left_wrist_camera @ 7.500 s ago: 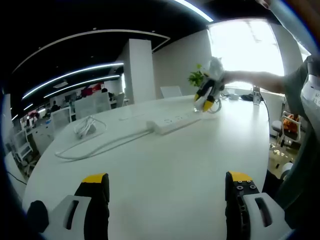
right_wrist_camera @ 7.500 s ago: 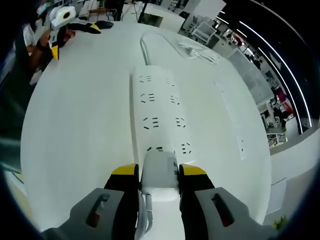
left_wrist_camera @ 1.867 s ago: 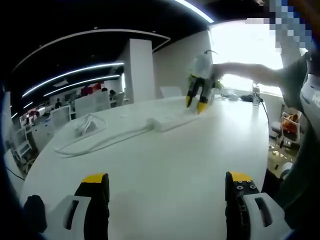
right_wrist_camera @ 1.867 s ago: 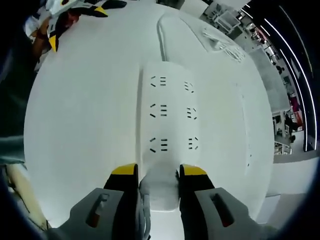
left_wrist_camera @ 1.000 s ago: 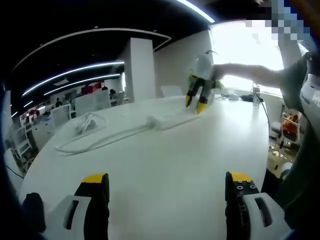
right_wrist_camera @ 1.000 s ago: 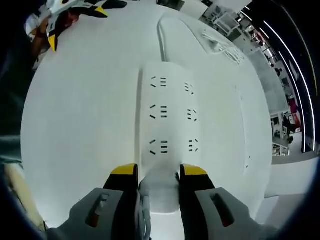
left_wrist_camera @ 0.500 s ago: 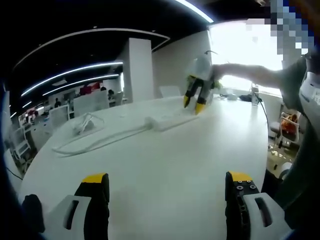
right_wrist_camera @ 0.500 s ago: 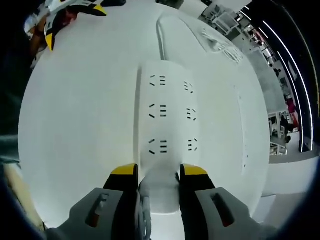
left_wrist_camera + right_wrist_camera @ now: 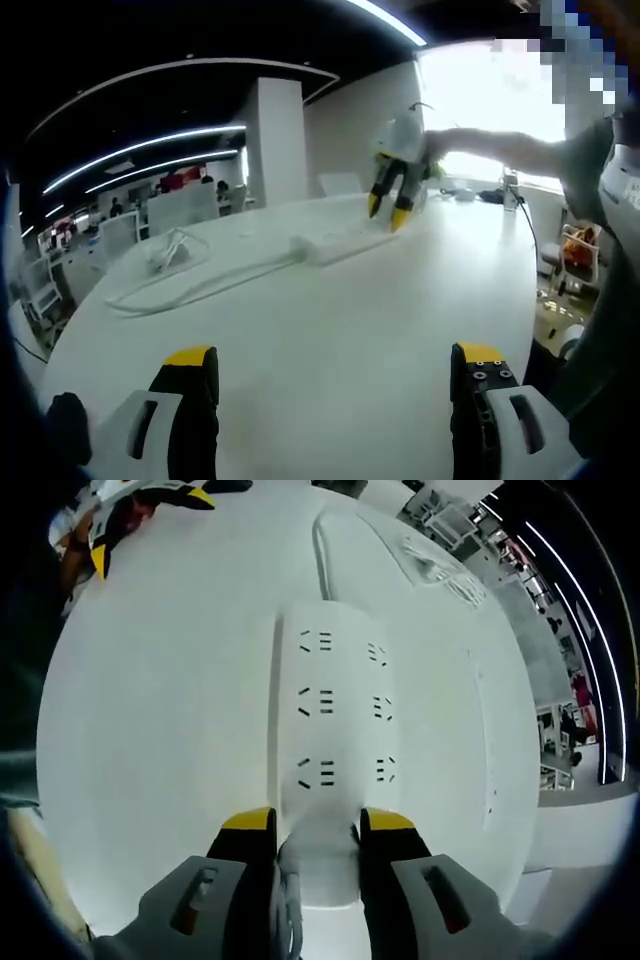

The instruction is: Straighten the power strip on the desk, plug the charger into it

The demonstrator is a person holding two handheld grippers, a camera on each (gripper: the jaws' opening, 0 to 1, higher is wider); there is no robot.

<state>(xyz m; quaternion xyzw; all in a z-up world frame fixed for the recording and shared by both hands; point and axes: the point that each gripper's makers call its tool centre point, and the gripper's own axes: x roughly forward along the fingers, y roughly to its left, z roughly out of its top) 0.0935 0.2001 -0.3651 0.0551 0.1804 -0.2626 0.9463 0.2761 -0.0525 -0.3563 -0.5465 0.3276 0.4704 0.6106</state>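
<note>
A white power strip (image 9: 335, 710) lies flat on the round white desk (image 9: 160, 700), several socket pairs facing up. My right gripper (image 9: 316, 822) is shut on a white charger (image 9: 318, 862) at the strip's near end; whether its pins sit in a socket is hidden. In the left gripper view, the right gripper (image 9: 385, 212) stands steeply over the far strip (image 9: 338, 241), held by a person's arm. My left gripper (image 9: 335, 358) hovers open and empty over the desk's near part, far from the strip.
The strip's cable (image 9: 200, 285) runs left across the desk and curves off (image 9: 320, 540). A coiled white cord (image 9: 165, 255) lies beyond it, also seen as a bundle (image 9: 440, 565). The desk edge drops off to the right (image 9: 535, 300). Office desks and chairs stand behind.
Since 7.5 s ago the right gripper has tipped upright over the strip's end with the charger. Over the last second nothing has visibly moved.
</note>
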